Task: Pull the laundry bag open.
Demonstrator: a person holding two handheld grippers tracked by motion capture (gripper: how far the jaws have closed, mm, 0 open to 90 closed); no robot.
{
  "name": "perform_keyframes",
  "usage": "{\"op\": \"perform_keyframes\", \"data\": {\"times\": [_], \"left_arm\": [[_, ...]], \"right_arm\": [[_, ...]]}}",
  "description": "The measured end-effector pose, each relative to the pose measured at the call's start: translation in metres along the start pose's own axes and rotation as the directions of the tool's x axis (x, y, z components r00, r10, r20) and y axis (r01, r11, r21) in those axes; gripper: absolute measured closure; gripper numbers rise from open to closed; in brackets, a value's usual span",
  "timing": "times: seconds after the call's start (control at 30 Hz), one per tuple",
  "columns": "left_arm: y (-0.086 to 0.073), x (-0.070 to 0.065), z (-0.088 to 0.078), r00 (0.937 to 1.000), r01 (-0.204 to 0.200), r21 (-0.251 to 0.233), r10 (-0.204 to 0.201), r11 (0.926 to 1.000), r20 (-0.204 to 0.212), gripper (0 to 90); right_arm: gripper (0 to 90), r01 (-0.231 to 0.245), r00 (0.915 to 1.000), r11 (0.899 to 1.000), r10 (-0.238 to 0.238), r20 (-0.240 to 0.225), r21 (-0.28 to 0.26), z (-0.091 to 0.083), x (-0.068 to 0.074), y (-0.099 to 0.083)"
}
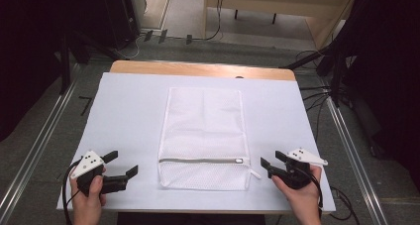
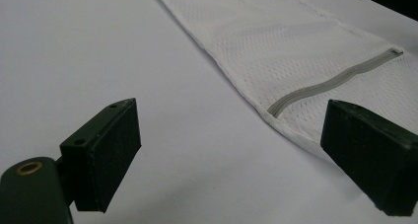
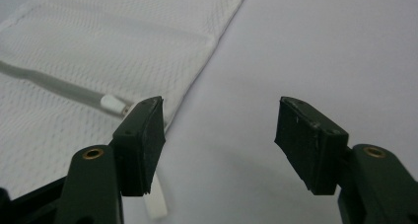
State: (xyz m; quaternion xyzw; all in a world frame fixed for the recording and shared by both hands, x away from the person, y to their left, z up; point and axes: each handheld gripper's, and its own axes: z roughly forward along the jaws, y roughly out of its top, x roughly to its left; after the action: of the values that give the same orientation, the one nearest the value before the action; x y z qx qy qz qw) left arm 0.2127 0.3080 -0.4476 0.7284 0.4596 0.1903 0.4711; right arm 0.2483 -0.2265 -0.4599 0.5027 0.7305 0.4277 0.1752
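White mesh laundry bag [image 1: 204, 136] lies flat at the centre of the table [image 1: 124, 106], long axis running away from the person, grey zipper [image 1: 200, 160] crosswise near the near end. Left gripper [image 1: 122, 166] and right gripper [image 1: 270, 161] flank it, jaws spread, holding nothing.

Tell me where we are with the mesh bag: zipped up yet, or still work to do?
Done, by the look of it: the mesh bag lies flat on the white table cover with its grey zipper closed and the slider at the right end. In hand: nothing; the left gripper and right gripper are open beside the bag. Nothing obvious is left.
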Motion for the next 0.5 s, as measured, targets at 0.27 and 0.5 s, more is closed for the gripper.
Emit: {"op": "perform_keyframes", "data": {"times": [0.27,0.5], "left_arm": [[0.001,-0.004,0.003,0.9998,-0.015,0.003,0.015,0.9999,0.010,8.4],[0.003,-0.013,0.009,0.9991,-0.025,0.009,0.024,0.9997,0.034,8.4]], "right_arm": [[36.2,0.010,0.9994,0.999,-0.009,-0.034,0.032,0.003,0.006,-0.011],[44.1,0.022,0.9978,0.999,-0.020,-0.063,0.028,0.013,0.012,-0.015]]}}
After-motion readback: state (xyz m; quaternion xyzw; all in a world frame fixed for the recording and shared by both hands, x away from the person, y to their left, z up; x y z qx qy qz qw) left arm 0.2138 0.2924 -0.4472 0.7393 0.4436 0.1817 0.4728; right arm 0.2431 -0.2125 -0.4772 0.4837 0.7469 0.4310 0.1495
